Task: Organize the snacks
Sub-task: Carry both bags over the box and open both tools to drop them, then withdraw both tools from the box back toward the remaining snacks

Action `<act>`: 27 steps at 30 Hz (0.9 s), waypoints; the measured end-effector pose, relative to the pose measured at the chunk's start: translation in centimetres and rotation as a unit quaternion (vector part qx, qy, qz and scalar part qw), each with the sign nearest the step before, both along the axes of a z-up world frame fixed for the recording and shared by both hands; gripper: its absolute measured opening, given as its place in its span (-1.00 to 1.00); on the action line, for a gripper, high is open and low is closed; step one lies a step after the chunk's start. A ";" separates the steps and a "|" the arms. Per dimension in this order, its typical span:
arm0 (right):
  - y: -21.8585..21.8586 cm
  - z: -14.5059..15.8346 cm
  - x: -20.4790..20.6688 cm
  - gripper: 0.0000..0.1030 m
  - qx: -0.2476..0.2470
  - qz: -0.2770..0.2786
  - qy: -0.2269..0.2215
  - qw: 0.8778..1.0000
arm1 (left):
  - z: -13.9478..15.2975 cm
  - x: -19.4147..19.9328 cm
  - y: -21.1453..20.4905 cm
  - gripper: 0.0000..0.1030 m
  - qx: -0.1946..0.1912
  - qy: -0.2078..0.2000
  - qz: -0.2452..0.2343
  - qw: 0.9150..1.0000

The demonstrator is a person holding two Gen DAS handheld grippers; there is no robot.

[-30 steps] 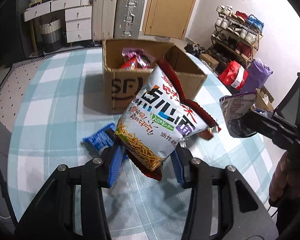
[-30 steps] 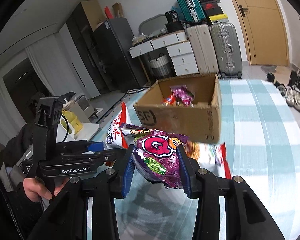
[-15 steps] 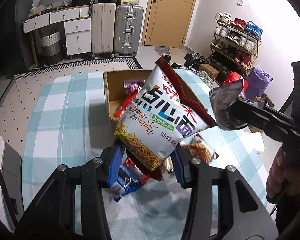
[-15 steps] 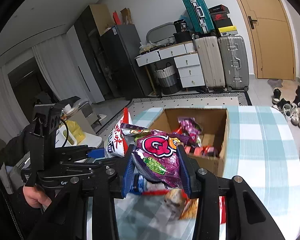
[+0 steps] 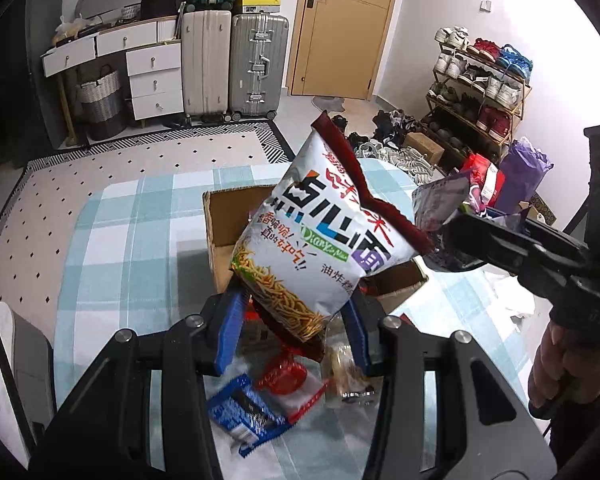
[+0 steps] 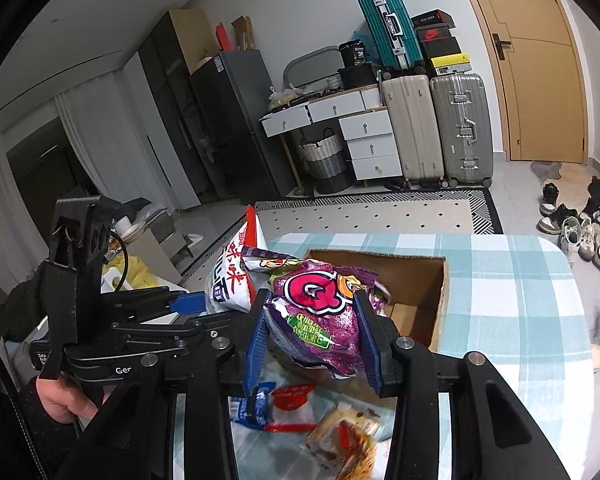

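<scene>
Jaws both clamped: left gripper [image 5: 296, 326] on noodle bag [image 5: 316, 236], right gripper [image 6: 314, 340] on purple bag [image 6: 320, 312]. Lifted off worktop [image 5: 132, 248] since a second ago, now near over box [image 6: 420, 292]. Drop next, probably.

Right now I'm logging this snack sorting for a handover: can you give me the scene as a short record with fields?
left gripper: shut on the white noodle snack bag, held in the air
right gripper: shut on the purple snack bag, held in the air
cardboard box: open, on the checked tablecloth
left on the cloth: blue packet, red-and-white packet, pastry packet
</scene>
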State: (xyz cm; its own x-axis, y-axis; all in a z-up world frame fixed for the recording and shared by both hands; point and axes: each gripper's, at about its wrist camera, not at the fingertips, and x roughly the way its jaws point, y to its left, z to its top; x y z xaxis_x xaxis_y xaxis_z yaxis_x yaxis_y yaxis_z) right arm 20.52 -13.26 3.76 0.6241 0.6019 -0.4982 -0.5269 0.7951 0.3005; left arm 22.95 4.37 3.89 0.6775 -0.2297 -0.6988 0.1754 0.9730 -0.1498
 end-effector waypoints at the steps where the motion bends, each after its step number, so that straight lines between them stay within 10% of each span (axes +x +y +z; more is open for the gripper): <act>1: 0.0 0.1 0.5 -0.22 0.000 -0.001 0.001 1.000 | -0.1 0.7 0.0 -0.19 -0.002 0.005 -0.001 1.000; 23: 0.5 -4.6 9.8 -0.21 -0.003 -0.013 0.046 0.999 | -6.4 10.7 -0.3 -0.16 0.009 0.067 -0.005 0.998; 27: 0.6 -5.6 10.8 -0.08 -0.018 -0.026 0.050 0.998 | -7.7 12.0 -0.2 0.19 0.022 0.080 0.000 0.997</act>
